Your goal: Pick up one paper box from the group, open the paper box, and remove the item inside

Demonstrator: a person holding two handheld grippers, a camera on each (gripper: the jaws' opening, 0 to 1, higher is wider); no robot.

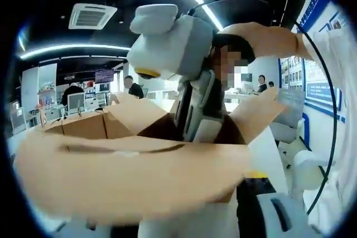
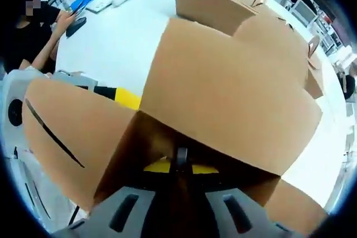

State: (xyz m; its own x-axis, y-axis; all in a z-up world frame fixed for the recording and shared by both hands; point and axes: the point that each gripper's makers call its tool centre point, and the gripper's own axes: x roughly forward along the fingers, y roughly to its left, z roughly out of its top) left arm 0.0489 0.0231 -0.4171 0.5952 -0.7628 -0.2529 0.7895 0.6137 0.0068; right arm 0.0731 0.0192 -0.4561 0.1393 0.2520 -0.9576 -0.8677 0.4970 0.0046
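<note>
A brown paper box (image 1: 128, 171) is held up close in the left gripper view, flaps spread, and its near flap hides my left gripper's jaws. My right gripper (image 1: 195, 110) reaches down into the box from above, with a hand on it. In the right gripper view the open box (image 2: 223, 93) spreads around my right gripper (image 2: 181, 163), whose grey fingers (image 2: 128, 210) go into the dark inside. Something yellow (image 2: 164, 166) lies at the tips; whether they close on it is unclear. My left gripper (image 2: 33, 104) sits against the slit left flap (image 2: 67, 132).
Other brown paper boxes (image 2: 217, 4) with handles stand behind on the white table (image 2: 111, 43). A seated person (image 2: 33, 32) is at the table's far left edge. Desks, monitors and several people fill the room (image 1: 83, 98) behind the box.
</note>
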